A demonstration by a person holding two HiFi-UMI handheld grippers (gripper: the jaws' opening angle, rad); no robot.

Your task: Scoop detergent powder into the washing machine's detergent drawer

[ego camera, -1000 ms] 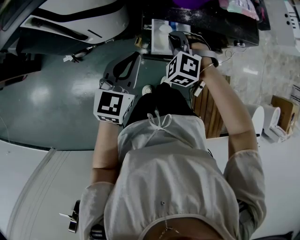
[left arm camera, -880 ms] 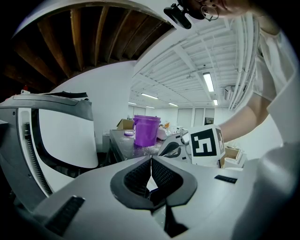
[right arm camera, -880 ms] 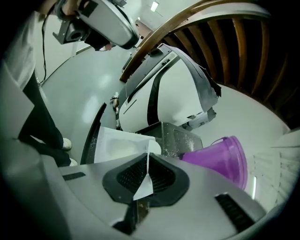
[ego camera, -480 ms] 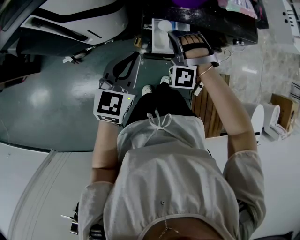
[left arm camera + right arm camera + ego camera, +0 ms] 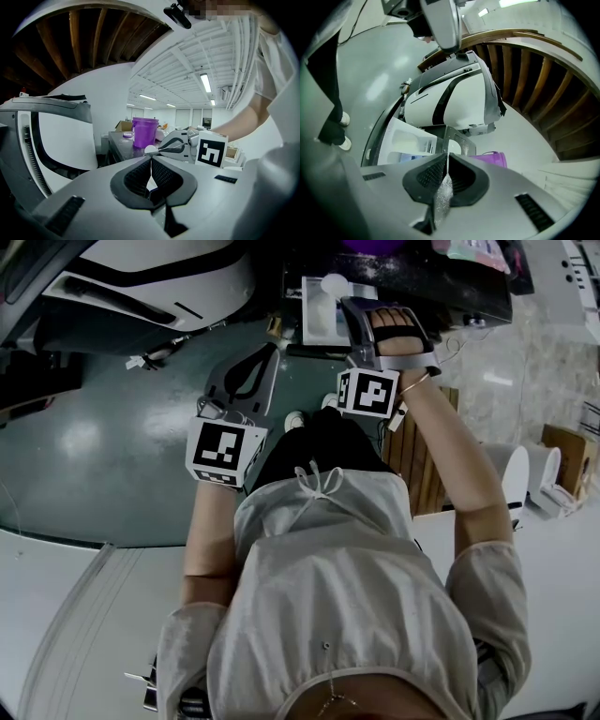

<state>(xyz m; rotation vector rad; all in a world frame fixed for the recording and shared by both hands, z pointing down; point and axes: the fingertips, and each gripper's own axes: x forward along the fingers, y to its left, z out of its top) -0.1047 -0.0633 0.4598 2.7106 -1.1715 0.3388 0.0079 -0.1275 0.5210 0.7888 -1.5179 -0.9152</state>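
Observation:
My right gripper [image 5: 354,310] is shut on the handle of a scoop [image 5: 334,284], whose white bowl hangs over the open white detergent drawer [image 5: 317,322] at the top of the head view. In the right gripper view the scoop [image 5: 453,143] juts straight out from the shut jaws [image 5: 446,161], with the drawer [image 5: 405,140] just to its left and the purple powder tub [image 5: 490,159] to its right. My left gripper [image 5: 266,354] is shut on nothing and hangs lower left over the grey floor. From the left gripper [image 5: 151,161] I see the purple tub [image 5: 144,132] and the right gripper [image 5: 180,145].
The white washing machine body [image 5: 141,282] curves along the top left. A dark counter [image 5: 422,287] holds the purple tub and other items. A wooden slatted panel [image 5: 417,460] stands beside the person's right arm. The person's feet [image 5: 295,418] are on the grey floor [image 5: 94,446].
My right gripper has moved forward toward the drawer and turned, which carried the scoop's bowl over the drawer. The left gripper has stayed where it was.

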